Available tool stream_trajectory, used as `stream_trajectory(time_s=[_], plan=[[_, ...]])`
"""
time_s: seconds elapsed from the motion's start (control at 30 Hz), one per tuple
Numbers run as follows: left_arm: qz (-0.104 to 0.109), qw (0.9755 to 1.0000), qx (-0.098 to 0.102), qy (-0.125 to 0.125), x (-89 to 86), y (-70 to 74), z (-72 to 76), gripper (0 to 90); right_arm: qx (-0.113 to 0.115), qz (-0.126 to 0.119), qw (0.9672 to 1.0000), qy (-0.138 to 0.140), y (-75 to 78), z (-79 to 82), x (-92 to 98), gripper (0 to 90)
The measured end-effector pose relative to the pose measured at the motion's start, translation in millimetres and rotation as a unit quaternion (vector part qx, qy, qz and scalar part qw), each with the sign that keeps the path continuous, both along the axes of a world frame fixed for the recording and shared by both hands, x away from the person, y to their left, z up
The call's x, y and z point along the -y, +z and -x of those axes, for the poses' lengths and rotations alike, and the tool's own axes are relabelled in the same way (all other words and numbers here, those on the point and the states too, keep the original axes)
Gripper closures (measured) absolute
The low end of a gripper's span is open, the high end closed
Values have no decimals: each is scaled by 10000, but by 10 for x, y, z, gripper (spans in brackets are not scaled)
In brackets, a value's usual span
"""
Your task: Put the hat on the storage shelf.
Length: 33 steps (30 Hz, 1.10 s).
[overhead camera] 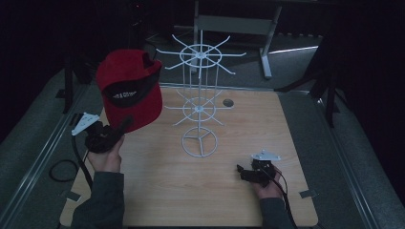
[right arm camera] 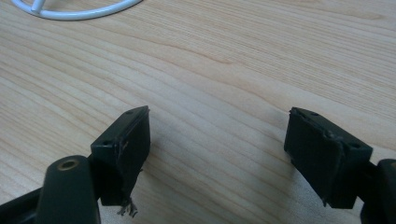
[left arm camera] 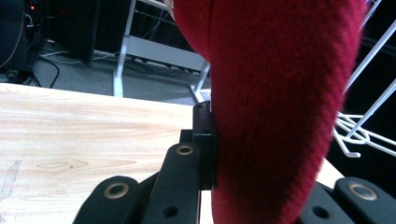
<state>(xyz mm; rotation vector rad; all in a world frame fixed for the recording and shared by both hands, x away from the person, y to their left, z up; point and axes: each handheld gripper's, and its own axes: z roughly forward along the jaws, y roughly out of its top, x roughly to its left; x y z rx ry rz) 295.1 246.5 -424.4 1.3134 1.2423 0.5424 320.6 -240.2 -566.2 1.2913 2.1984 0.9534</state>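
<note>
Broadly, a pale wooden table (overhead camera: 157, 191) takes up the middle of the high view, with grey floor around it and darkness beyond. On its centre stands a white wire rack (overhead camera: 199, 98), a thin upright pole carrying two tiers of spoke-like arms above a round ring base (right arm camera: 74, 11); part of that base shows at the top of the right gripper view. A red cap (overhead camera: 128, 88) with a black band bearing white lettering is held up in the air over the table's left side, left of the rack and near its upper arms. The left gripper (overhead camera: 125, 125) is clamped on the cap's lower edge; in the left gripper view the red fabric (left arm camera: 275, 107) fills the space against one black jaw. The right gripper (right arm camera: 217, 156) rests low over the table's right front area, its jaws spread wide apart with bare wood between them. A small dark round hole (overhead camera: 228, 102) sits in the tabletop behind the rack.
</note>
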Motion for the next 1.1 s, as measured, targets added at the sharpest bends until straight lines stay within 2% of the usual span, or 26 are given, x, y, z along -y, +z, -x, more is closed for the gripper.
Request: stream_trajectory(time_s=[1.1], plan=[[100, 9990, 438, -38, -44, 304, 81, 850, -3, -5, 10000, -6, 1, 0, -1, 225]])
